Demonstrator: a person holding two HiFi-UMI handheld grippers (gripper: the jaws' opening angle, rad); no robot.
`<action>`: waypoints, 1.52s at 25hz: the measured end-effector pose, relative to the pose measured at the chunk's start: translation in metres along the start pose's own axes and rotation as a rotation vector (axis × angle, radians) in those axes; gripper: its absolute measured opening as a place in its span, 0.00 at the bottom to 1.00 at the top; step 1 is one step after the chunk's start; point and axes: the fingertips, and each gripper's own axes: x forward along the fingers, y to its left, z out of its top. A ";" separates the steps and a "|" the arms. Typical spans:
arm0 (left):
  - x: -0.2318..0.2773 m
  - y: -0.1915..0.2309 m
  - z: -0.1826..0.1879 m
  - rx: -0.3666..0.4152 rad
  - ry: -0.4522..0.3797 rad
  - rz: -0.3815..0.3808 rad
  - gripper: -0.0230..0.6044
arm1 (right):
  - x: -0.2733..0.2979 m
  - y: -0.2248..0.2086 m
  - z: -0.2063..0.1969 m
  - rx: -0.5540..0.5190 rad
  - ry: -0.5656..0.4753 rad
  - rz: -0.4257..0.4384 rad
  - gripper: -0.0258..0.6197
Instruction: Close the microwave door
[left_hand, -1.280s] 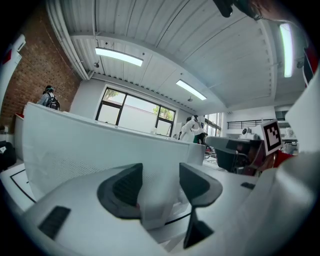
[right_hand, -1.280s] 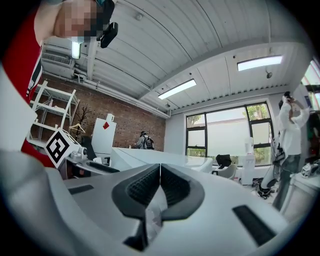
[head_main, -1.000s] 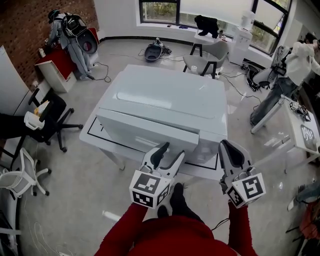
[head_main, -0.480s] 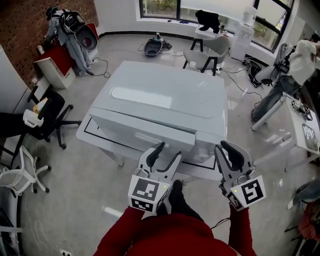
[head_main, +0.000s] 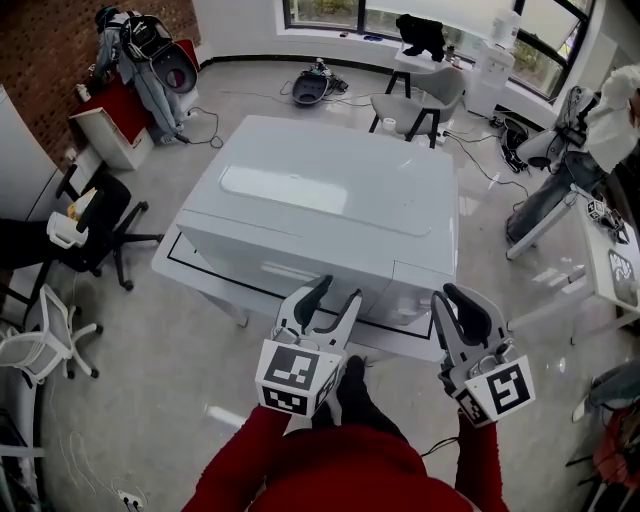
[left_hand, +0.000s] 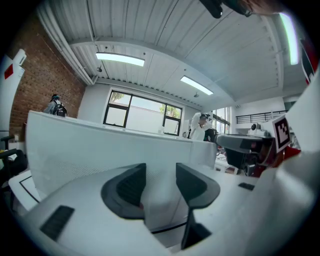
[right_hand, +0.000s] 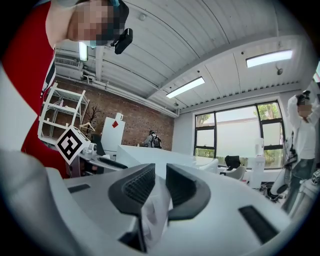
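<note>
The white microwave sits on a white table, and its door lies flush against the body. My left gripper hovers just in front of the door's right part; its jaws are closing with nothing between them. In the left gripper view the door fills the space right ahead of the left gripper. My right gripper is held off the microwave's front right corner. In its own view the right gripper shows a narrow gap between the pads and holds nothing.
Office chairs stand to the left and a grey chair behind the table. A person stands at the right by another white table. A red cabinet is at the back left. Cables lie on the floor.
The microwave door, ajar with its left edge swung out a second ago, now lies flush with the body. The left gripper shifted slightly forward and left; the right gripper stayed put.
</note>
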 end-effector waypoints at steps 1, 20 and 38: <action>0.001 0.001 0.001 -0.008 0.000 0.002 0.35 | 0.000 0.000 0.001 0.004 -0.001 0.001 0.16; -0.045 -0.002 0.034 0.081 -0.084 -0.112 0.06 | -0.023 0.047 0.043 0.056 -0.195 0.110 0.15; -0.121 -0.042 -0.026 0.058 -0.038 -0.174 0.05 | -0.049 0.115 -0.017 0.206 -0.110 0.188 0.06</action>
